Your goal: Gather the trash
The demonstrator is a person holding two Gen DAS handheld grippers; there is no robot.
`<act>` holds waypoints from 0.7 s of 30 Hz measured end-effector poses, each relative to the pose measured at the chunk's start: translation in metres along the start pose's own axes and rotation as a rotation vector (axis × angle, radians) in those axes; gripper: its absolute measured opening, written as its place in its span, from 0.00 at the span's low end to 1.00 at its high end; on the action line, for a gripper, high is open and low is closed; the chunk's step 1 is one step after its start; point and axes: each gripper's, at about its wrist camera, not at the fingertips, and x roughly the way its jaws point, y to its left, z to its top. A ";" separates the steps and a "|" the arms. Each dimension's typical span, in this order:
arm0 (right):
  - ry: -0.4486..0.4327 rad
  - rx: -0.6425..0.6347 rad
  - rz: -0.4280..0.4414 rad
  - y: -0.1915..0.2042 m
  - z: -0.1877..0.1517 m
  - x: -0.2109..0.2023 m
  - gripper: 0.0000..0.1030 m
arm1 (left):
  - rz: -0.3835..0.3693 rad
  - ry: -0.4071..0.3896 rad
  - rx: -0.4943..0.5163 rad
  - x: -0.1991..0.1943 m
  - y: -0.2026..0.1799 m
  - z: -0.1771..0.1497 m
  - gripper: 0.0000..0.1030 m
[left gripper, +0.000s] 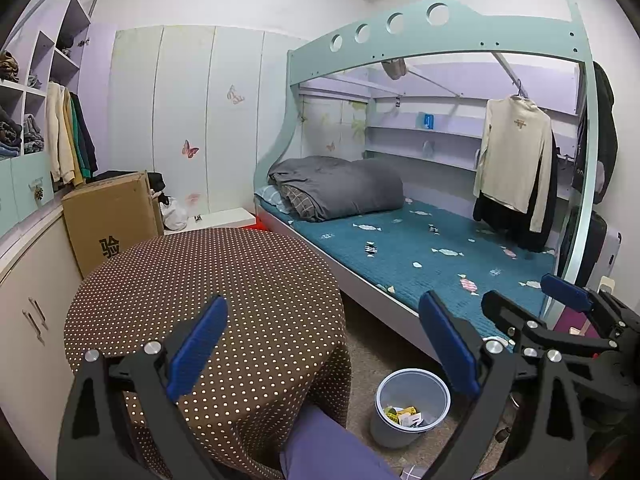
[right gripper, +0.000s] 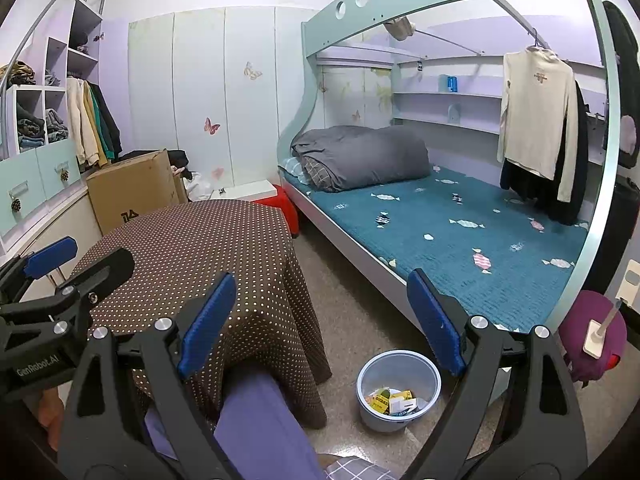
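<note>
Trash bin (left gripper: 412,406) was a small round pale grey-blue plastic bucket, upright on the speckled floor (right gripper: 344,312), open top, no lid. It sat between the draped corner of the brown polka-dot tablecloth (right gripper: 224,248) and the bed's white side rail (right gripper: 352,248), near both but touching neither. Trash (right gripper: 394,402) inside covered only the bottom: yellow wrappers with dark print, a few white paper scraps, something dark underneath, too small to identify. Most of the bin's volume was unfilled.
</note>
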 end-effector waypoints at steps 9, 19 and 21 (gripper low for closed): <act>0.001 0.001 0.000 0.001 0.000 0.000 0.83 | 0.002 0.000 0.000 0.000 0.000 -0.001 0.92; 0.001 0.000 0.000 0.001 0.000 0.000 0.83 | 0.000 0.004 -0.003 0.001 0.001 -0.002 0.92; 0.001 0.000 0.000 0.001 0.001 0.000 0.83 | -0.001 0.006 -0.006 0.002 0.002 -0.003 0.92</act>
